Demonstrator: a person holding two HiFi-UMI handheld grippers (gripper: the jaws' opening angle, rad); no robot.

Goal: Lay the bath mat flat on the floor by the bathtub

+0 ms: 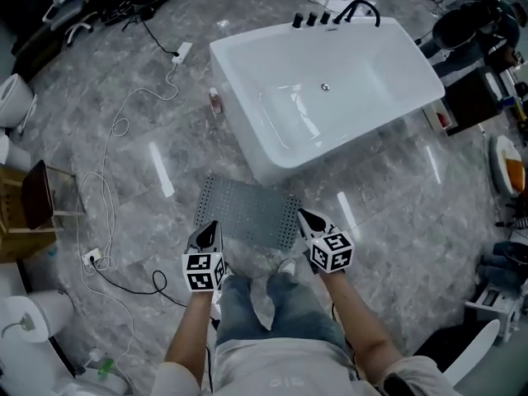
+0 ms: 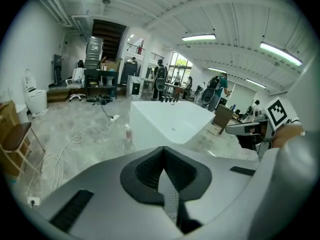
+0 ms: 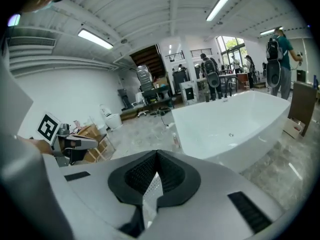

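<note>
A grey perforated bath mat (image 1: 247, 211) is spread between my two grippers, in front of the near end of the white bathtub (image 1: 247, 130). My left gripper (image 1: 208, 228) is shut on the mat's near left corner and my right gripper (image 1: 307, 219) on its near right corner. In the left gripper view, a thin strip of mat (image 2: 170, 204) is pinched between the dark pads of the left gripper (image 2: 162, 151), with the bathtub (image 2: 170, 124) ahead. The right gripper (image 3: 156, 156) likewise clamps a mat edge (image 3: 151, 191) and faces the bathtub (image 3: 235, 124). Whether the mat's far edge touches the floor is unclear.
A small bottle (image 1: 216, 100) stands on the marble floor at the tub's left side. A white cable and power strip (image 1: 181, 54) trail across the floor at left. A wooden chair (image 1: 37, 196) and toilets (image 1: 15, 97) are far left; dark chairs and clutter (image 1: 470, 31) crowd the right.
</note>
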